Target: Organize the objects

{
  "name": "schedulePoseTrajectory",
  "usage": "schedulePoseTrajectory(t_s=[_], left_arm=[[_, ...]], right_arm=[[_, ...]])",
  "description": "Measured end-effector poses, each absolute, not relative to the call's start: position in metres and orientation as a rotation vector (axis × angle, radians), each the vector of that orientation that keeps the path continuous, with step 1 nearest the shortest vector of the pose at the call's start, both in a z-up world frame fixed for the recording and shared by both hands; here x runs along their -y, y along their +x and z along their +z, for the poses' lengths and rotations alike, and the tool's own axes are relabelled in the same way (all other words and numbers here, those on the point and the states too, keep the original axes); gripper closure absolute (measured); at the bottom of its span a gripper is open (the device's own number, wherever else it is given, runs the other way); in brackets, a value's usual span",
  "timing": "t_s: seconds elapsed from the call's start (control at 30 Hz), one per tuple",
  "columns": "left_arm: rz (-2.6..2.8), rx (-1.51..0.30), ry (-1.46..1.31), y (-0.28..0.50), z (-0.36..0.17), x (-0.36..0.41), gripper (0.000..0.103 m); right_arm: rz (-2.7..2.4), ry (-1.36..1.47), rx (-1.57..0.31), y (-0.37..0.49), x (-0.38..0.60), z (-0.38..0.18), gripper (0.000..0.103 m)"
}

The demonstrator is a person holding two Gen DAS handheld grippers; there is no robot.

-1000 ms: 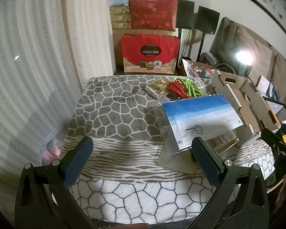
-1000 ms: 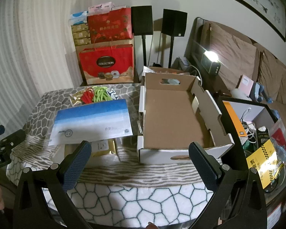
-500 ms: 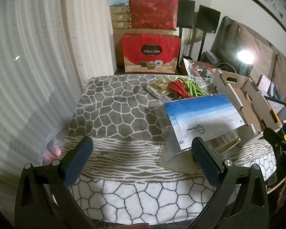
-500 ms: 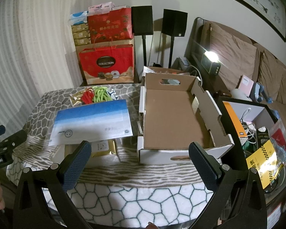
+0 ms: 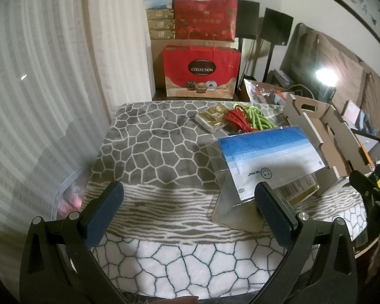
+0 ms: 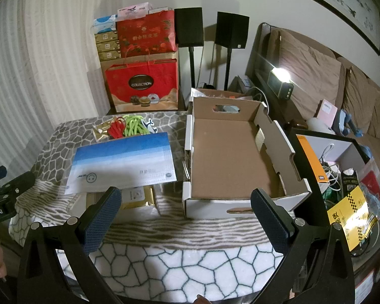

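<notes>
Little had changed: both grippers, left gripper (image 5: pixel 188 204) and right gripper (image 6: pixel 182 209), stayed spread, empty; mask pack (image 6: pixel 121 163) untouched, cardboard box (image 6: pixel 276 136) seemingly empty

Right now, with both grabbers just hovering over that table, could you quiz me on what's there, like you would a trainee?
1. True or false: the cardboard box already holds some items.
2. What lies farthest back on the table? A) green cords B) blue-and-white mask pack C) a mug
3. Fill in: the left gripper and right gripper both have their jaws ____.

Key: 1 false, it looks empty; 2 A, beside the red cords; 3 open, holding nothing.
</notes>
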State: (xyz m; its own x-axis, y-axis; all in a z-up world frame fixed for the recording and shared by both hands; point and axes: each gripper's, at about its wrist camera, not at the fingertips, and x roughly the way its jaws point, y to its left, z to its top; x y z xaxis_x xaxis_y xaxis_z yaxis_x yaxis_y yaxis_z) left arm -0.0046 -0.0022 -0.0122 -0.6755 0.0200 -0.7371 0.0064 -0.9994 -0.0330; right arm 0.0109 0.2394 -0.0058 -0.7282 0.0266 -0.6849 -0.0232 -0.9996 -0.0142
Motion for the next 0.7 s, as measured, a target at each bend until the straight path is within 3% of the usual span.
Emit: schedulePoseTrajectory(t_s=[0.7], left_arm=[[2.864, 0.026, -1.270, -0.0072, -0.0099, -0.0019, 0.000]], right_arm=[[2.889, -1.151, 0.005, 0.0102, -0.2416, -0.0068, 0.000]])
